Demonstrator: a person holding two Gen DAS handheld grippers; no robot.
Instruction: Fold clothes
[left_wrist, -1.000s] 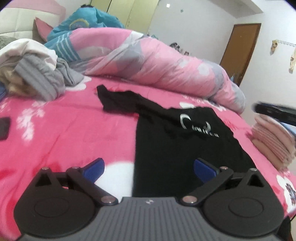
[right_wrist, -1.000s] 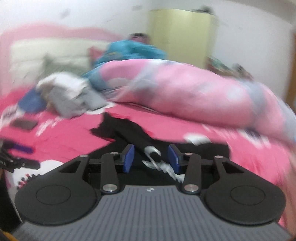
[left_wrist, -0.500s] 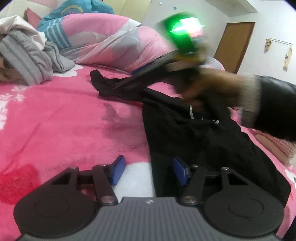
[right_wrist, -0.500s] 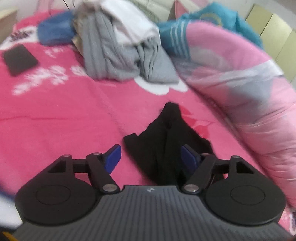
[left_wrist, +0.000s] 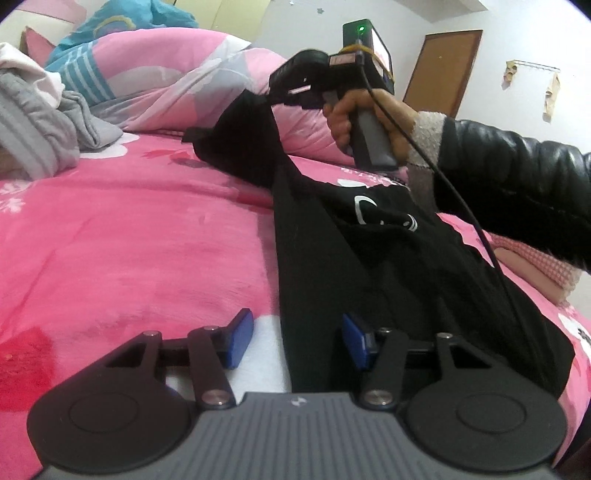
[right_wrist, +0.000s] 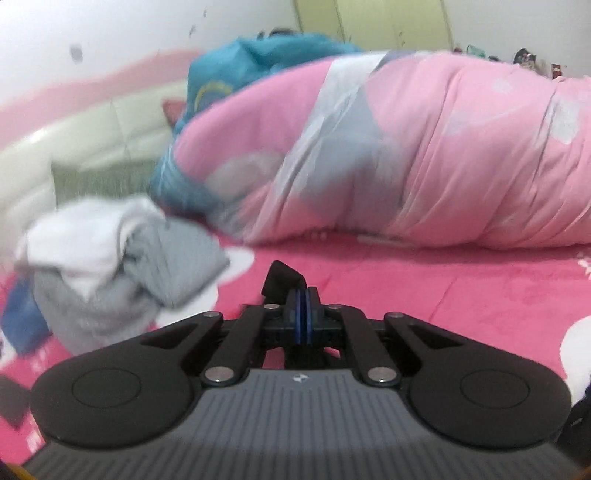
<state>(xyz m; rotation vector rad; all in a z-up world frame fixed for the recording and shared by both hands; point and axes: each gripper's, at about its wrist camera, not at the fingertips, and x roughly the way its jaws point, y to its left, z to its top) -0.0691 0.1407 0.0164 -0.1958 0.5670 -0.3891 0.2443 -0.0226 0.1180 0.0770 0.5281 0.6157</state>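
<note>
Two tools are at work on one black garment (left_wrist: 388, 266) that lies on the pink bed (left_wrist: 129, 236). Our right tool (right_wrist: 304, 319) is clenched on a bit of black cloth, a sleeve or corner as far as we can tell, and holds it lifted off the bed, so the fabric runs down taut from the pads to the body of the garment. Our left tool (left_wrist: 295, 339) is released, its blue pads spread either side of the garment's near left edge, low over the bed.

We judge the main risk to be the pinch: only a small tab of cloth shows past the right pads, and a pull could slip it free and let the fold collapse. A lift with the near hem unheld could also drag the whole garment across the plush cover and bunch it. The cable hanging from the right tool could snag the cloth.

Its long axis runs from the near edge of the bed, by our left tool, away toward the rolled pink quilt (left_wrist: 207, 77), with the white print (left_wrist: 364, 208) at the far end.
</note>
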